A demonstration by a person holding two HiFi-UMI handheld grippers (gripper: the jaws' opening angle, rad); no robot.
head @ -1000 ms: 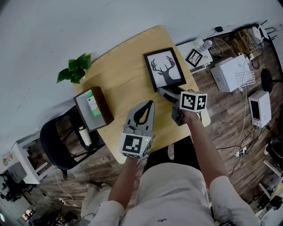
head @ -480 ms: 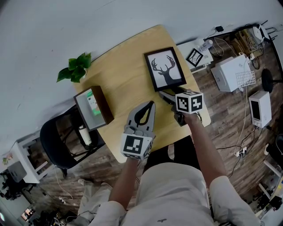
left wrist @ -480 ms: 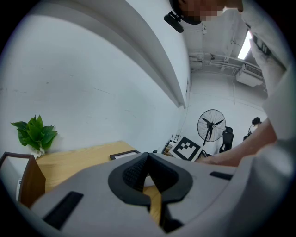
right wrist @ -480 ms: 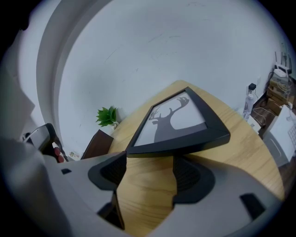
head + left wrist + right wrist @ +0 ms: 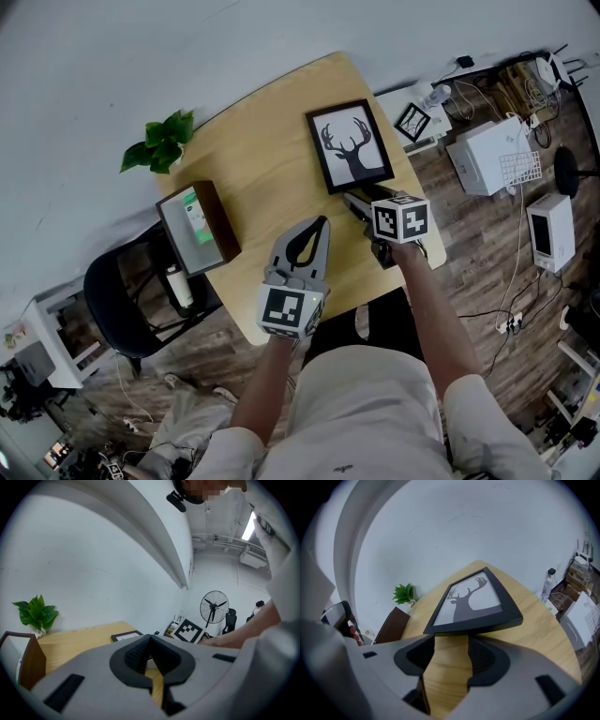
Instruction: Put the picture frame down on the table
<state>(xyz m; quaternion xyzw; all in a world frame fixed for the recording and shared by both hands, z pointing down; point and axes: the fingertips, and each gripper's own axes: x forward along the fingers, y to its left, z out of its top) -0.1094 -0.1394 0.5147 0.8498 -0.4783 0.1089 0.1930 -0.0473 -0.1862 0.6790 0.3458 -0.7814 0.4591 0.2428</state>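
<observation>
The black picture frame (image 5: pixel 351 145) with a deer print lies face up on the far right part of the round wooden table (image 5: pixel 262 169). My right gripper (image 5: pixel 353 200) is open just short of the frame's near edge. In the right gripper view that edge (image 5: pixel 473 626) runs across right beyond the right gripper (image 5: pixel 451 643), and only bare wood shows between the jaws. My left gripper (image 5: pixel 316 227) is shut and holds nothing, hovering over the table's near middle. In the left gripper view the frame (image 5: pixel 126 635) shows low past the left gripper (image 5: pixel 149 641).
A green plant (image 5: pixel 159 145) stands at the table's far left edge. A brown open box (image 5: pixel 199 228) sits at the left edge, above a black chair (image 5: pixel 117 300). A small framed picture (image 5: pixel 412 122), white boxes (image 5: pixel 492 155) and cables lie beyond the table's right side.
My right gripper has shifted slightly back and left from the frame's near edge. The frame and the left gripper have stayed where they were.
</observation>
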